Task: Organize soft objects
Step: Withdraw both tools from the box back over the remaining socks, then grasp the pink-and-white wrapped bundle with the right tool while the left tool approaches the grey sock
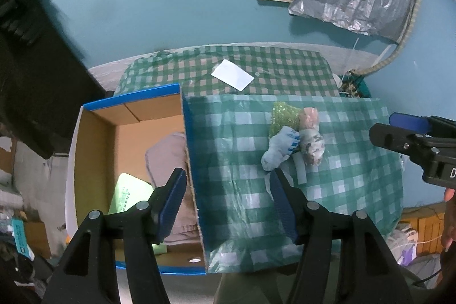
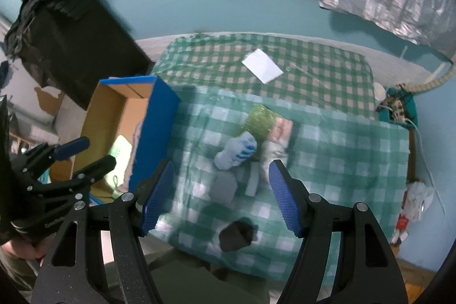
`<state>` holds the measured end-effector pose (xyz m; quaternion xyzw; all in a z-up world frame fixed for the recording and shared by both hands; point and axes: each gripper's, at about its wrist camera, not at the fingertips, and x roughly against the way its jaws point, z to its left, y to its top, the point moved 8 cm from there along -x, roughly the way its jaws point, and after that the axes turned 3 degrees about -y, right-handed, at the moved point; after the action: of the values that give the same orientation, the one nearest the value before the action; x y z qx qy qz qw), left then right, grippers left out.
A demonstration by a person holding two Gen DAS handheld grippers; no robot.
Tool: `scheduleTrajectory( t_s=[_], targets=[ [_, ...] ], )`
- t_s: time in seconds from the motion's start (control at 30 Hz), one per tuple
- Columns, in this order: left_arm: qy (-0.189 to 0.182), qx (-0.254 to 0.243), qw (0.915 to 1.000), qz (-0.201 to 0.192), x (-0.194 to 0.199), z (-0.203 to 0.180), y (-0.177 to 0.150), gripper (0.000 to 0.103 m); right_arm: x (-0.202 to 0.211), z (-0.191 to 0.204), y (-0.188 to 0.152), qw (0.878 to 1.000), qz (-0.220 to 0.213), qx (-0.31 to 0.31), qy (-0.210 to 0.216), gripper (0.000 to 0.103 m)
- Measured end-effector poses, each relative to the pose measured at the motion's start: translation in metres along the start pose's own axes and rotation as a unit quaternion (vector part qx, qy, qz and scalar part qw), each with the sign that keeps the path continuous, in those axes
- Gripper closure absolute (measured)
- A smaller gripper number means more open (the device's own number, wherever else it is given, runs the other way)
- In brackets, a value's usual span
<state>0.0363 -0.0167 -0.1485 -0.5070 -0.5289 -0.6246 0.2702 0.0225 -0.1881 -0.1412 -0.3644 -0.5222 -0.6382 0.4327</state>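
The soft things lie in a small heap on the checked worktop (image 2: 327, 161): a pale blue sock (image 2: 236, 151), a green sponge (image 2: 258, 121) behind it, and a rolled patterned cloth (image 2: 278, 144) touching both on the far side. A grey pad (image 2: 225, 187) lies just in front of the heap, and a dark lump (image 2: 236, 237) sits nearer the front edge. The open box (image 1: 128, 138) stands at the left end of the worktop and already holds a grey cloth (image 1: 168, 158) and a light green packet (image 1: 131, 195).

The right tool (image 2: 221, 197) hangs over the heap, pointing steeply down, jaws wide apart and holding nothing; the sock and roll lie just ahead of its tips, slightly beyond the gap. The left tool (image 1: 228, 204) is likewise open and empty, straddling the box's blue wall, with the heap ahead and to its right.

The right hand is plainly the nearer one. The roll's long axis runs away from the camera, roughly in line with the right tool's fingers, so closing across its narrow width looks workable; the sock lies slanted, closer to the left finger. Whichever is taken then has to travel leftward to the box.
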Motion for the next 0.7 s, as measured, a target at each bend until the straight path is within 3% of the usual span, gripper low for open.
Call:
scheduleTrajectory(
  t_s=[0.27,0.37,0.7],
  targets=[
    [-0.006,0.002,0.9998,0.020,-0.012,-0.017,-0.004,0.040,0.003,-0.031,-0.014,1.000,0.002,-0.021,-0.006,0.033],
    [-0.007,0.003,0.9996,0.026,-0.018,-0.023,-0.008,0.035,0.000,-0.043,-0.021,0.999,0.008,-0.030,-0.012,0.033],
    [-0.006,0.005,0.9983,0.058,-0.050,-0.036,-0.024,0.031,-0.034,-0.068,-0.038,0.999,0.035,-0.032,-0.024,0.033]
  ],
)
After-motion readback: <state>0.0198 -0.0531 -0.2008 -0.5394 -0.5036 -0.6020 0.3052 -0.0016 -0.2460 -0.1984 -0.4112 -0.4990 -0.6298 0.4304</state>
